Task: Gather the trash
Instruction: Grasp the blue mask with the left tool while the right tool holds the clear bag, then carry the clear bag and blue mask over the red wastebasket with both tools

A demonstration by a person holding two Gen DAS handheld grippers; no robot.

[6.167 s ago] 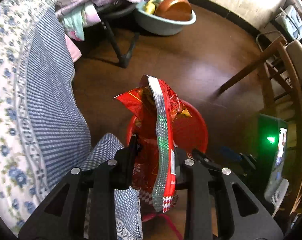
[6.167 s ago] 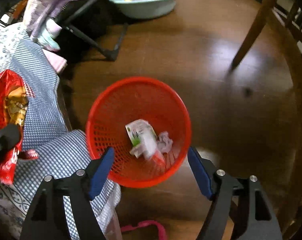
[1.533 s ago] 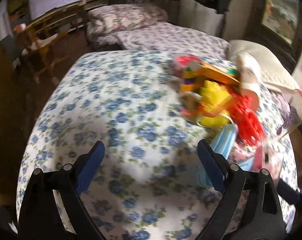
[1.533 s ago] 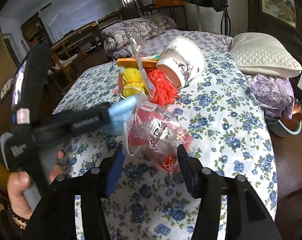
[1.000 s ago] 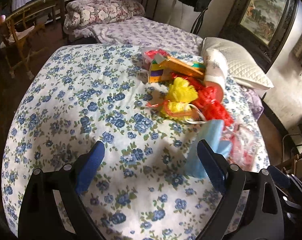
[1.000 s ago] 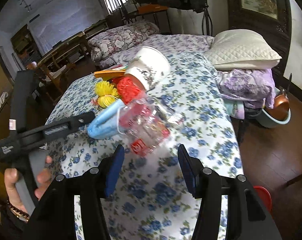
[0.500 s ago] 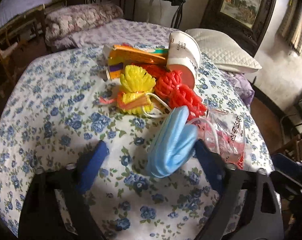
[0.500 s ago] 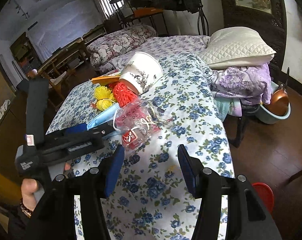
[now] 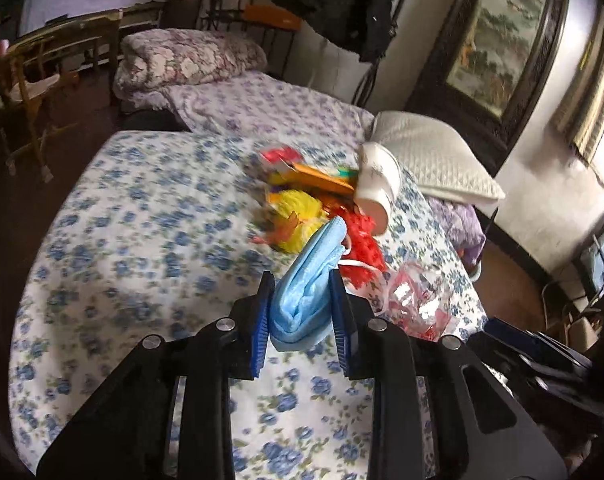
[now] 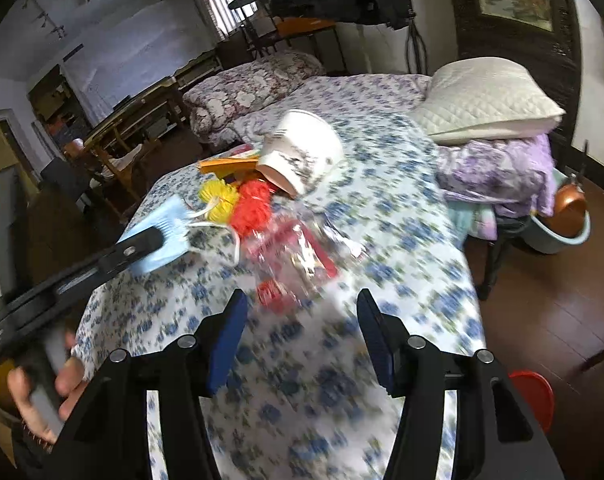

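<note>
Since half a second ago: blue face mask (image 9: 307, 288) now clenched in left gripper (image 9: 302, 312), frame centre, lifted off floral bedspread (image 9: 142, 240).
Right gripper (image 10: 300, 330) spread, empty, above clear red wrapper (image 10: 290, 252); mask's ear loop (image 9: 357, 265) trails over red pom-pom (image 9: 361, 240); snagging and dragging litter is judged possible.

Black grippers, seemingly blue-padded jaws.

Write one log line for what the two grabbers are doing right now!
left gripper: shut on blue face mask | right gripper: open, empty, near clear red wrapper | red bin: on floor | step: mask grabbed, not binned
</note>
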